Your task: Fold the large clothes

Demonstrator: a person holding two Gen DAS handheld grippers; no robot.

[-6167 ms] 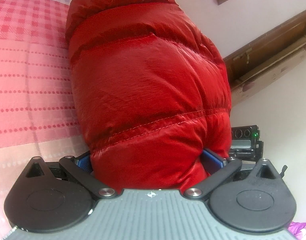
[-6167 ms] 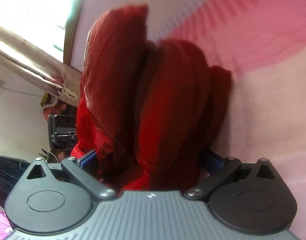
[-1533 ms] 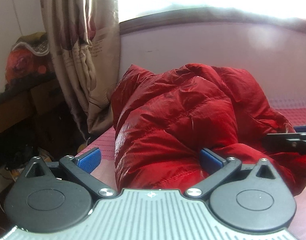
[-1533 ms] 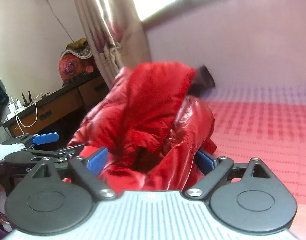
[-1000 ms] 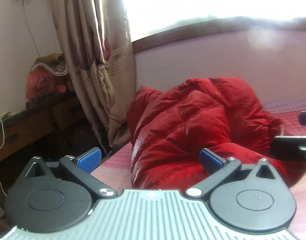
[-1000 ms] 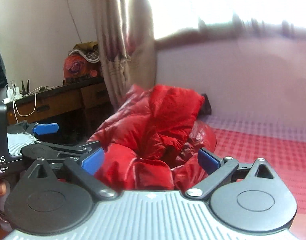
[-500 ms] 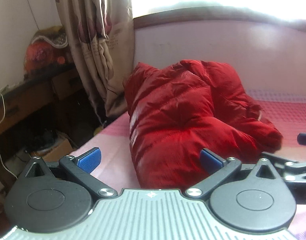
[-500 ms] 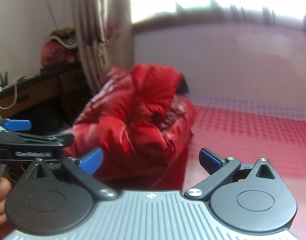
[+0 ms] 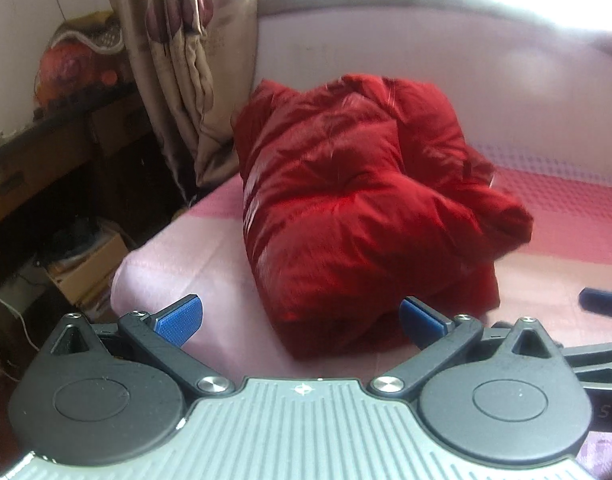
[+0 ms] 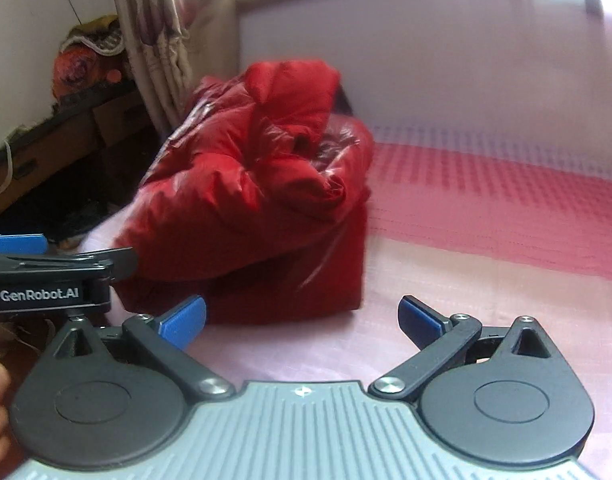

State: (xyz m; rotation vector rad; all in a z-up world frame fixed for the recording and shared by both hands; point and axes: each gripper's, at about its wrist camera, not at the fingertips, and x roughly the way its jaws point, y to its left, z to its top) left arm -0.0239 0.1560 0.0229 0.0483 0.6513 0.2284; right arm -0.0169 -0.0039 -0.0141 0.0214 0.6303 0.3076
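A red puffy down jacket (image 9: 358,204) lies folded in a bulky bundle on the pink bed (image 9: 209,276), near its left corner. It also shows in the right wrist view (image 10: 257,208). My left gripper (image 9: 299,316) is open and empty, just short of the bundle's near edge. My right gripper (image 10: 301,316) is open and empty, a little back from the bundle and to its right. The left gripper's body (image 10: 45,280) shows at the left edge of the right wrist view.
A patterned curtain (image 9: 173,56) hangs at the bed's left corner. A dark wooden desk (image 9: 45,148) and a cardboard box (image 9: 85,268) stand on the floor left of the bed. A pale headboard (image 9: 426,72) runs behind the jacket.
Both grippers let go of the jacket, which now rests on the bed. Both have drawn back from it, and it looks farther away than half a second ago.
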